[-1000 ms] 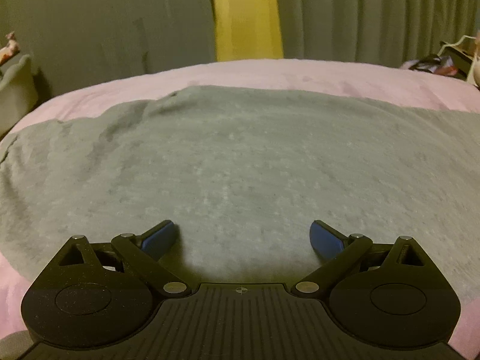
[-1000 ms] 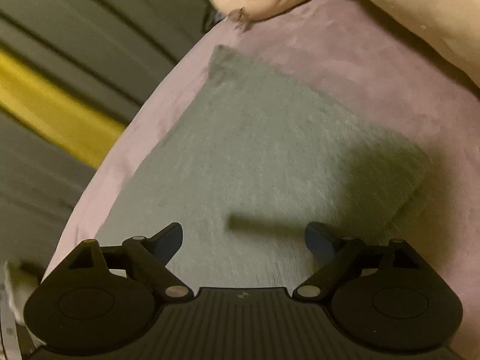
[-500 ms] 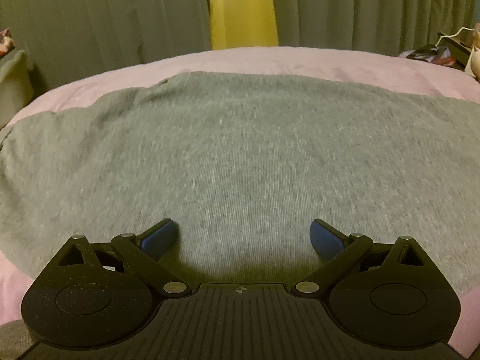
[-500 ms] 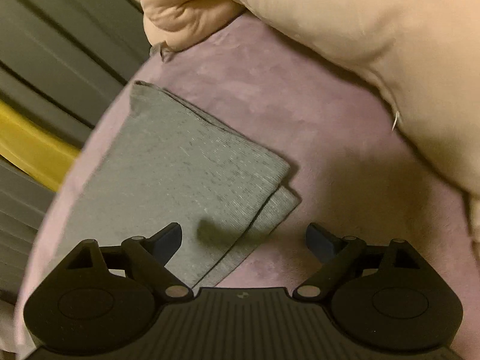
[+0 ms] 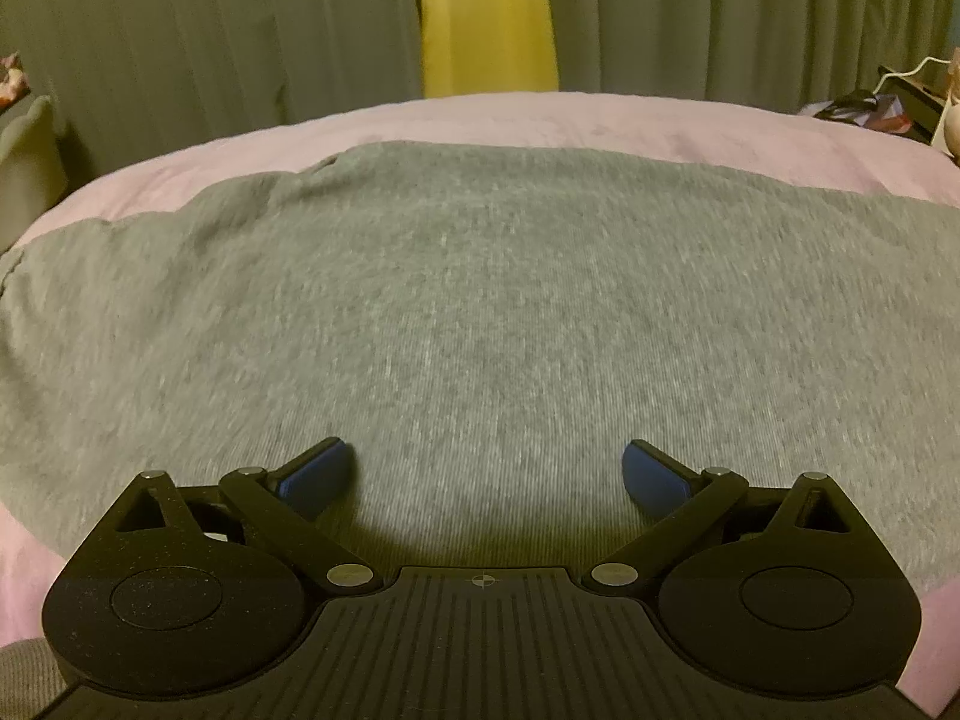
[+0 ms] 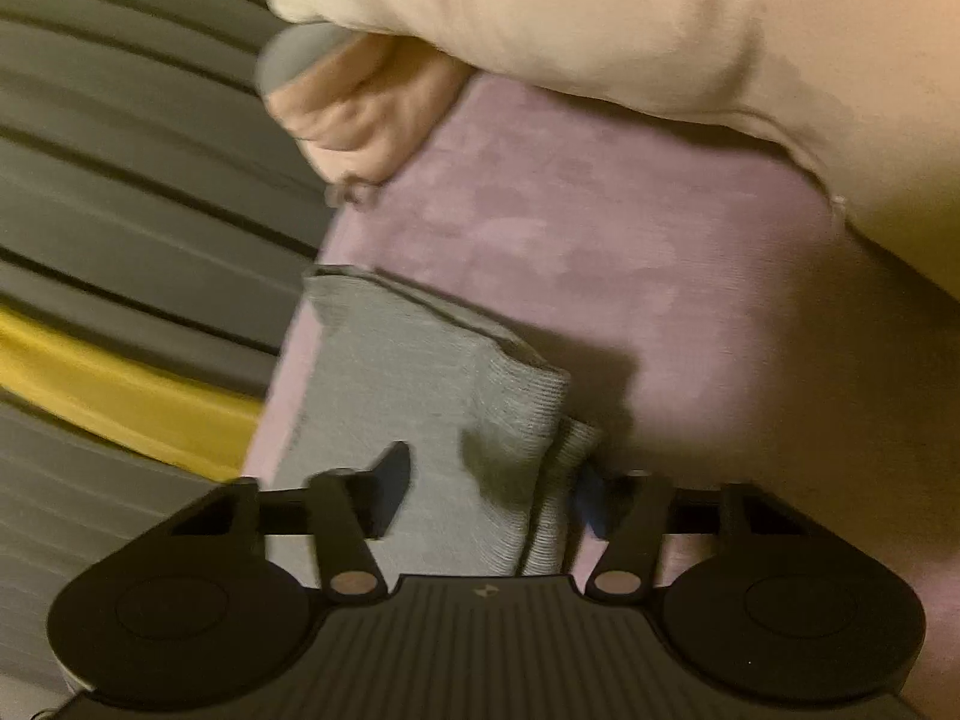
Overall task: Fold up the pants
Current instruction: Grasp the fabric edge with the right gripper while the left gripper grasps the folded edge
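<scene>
The grey pants (image 5: 480, 300) lie spread flat on the pink bed (image 5: 540, 120) and fill most of the left wrist view. My left gripper (image 5: 486, 474) is open and empty, low over the near part of the fabric. In the right wrist view the end of the grey pants (image 6: 420, 390) lies near the bed's edge, in two layers. My right gripper (image 6: 492, 492) is partly closed, with the fabric's corner between its blue pads. The view is blurred, so I cannot tell whether the pads press the cloth.
Grey-green curtains (image 5: 180, 30) with a yellow strip (image 5: 486, 12) hang behind the bed. A cream duvet (image 6: 660, 18) is bunched along the bed beyond the pants' end. Clutter (image 5: 870, 108) sits at the far right. A cushion (image 5: 24, 162) stands at the left.
My right gripper has moved onto the pants' end corner and its jaws have narrowed around the fabric. The left gripper has stayed open over the pants, shifting only slightly.
</scene>
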Motion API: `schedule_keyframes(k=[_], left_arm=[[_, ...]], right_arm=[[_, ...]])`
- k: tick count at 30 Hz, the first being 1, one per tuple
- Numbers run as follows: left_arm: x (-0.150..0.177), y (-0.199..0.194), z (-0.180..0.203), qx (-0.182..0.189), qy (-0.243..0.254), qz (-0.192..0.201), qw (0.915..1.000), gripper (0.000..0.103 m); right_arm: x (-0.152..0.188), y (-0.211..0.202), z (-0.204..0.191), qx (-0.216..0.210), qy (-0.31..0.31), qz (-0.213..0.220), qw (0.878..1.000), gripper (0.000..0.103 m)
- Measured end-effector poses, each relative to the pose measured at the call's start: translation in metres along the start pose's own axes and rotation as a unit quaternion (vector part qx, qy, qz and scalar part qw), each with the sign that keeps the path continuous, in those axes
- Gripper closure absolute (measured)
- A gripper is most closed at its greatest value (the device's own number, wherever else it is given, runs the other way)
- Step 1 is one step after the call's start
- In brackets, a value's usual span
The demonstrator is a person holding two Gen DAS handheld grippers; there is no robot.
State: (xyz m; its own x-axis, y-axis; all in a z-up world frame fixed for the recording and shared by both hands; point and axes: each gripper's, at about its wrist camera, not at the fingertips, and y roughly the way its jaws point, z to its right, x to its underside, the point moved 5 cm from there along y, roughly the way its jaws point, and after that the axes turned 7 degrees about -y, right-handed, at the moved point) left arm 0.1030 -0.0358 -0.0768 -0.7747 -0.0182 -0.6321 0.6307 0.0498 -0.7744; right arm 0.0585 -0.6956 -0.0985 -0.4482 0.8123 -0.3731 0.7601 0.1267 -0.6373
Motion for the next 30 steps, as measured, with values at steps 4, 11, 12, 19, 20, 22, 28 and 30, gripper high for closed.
schedule_keyframes(k=[4, 11, 12, 19, 20, 22, 28, 30], left_arm=[[-0.002, -0.002, -0.003, 0.000, -0.013, -0.001, 0.9999, 0.001], [-0.005, -0.006, -0.018, 0.014, -0.068, -0.007, 0.9976, 0.001], [-0.005, -0.006, -0.018, 0.014, -0.068, -0.008, 0.9976, 0.001], [-0.004, -0.012, -0.019, 0.022, -0.078, -0.012, 0.9967, 0.001], [-0.004, -0.012, -0.020, 0.025, -0.086, -0.014, 0.9959, 0.001], [-0.004, -0.014, -0.024, 0.028, -0.097, -0.016, 0.9948, 0.001], [-0.006, -0.015, -0.032, 0.028, -0.120, -0.013, 0.9922, 0.001], [-0.007, -0.013, -0.032, 0.029, -0.123, -0.014, 0.9919, 0.001]], right_arm=[[0.003, 0.000, -0.006, 0.009, -0.002, 0.000, 1.000, 0.076], [0.013, 0.004, -0.003, 0.002, 0.009, -0.006, 1.000, 0.029], [0.012, 0.005, -0.002, 0.000, 0.021, -0.006, 1.000, 0.029], [0.003, 0.021, -0.004, 0.011, 0.037, -0.003, 0.999, 0.090], [0.003, 0.024, -0.006, 0.021, 0.034, -0.004, 0.999, 0.085], [0.002, 0.029, -0.009, 0.023, 0.032, -0.002, 0.999, 0.083], [0.000, 0.018, -0.061, 0.052, -0.091, 0.026, 0.994, 0.091], [0.002, 0.007, -0.101, 0.042, -0.154, 0.044, 0.986, 0.091]])
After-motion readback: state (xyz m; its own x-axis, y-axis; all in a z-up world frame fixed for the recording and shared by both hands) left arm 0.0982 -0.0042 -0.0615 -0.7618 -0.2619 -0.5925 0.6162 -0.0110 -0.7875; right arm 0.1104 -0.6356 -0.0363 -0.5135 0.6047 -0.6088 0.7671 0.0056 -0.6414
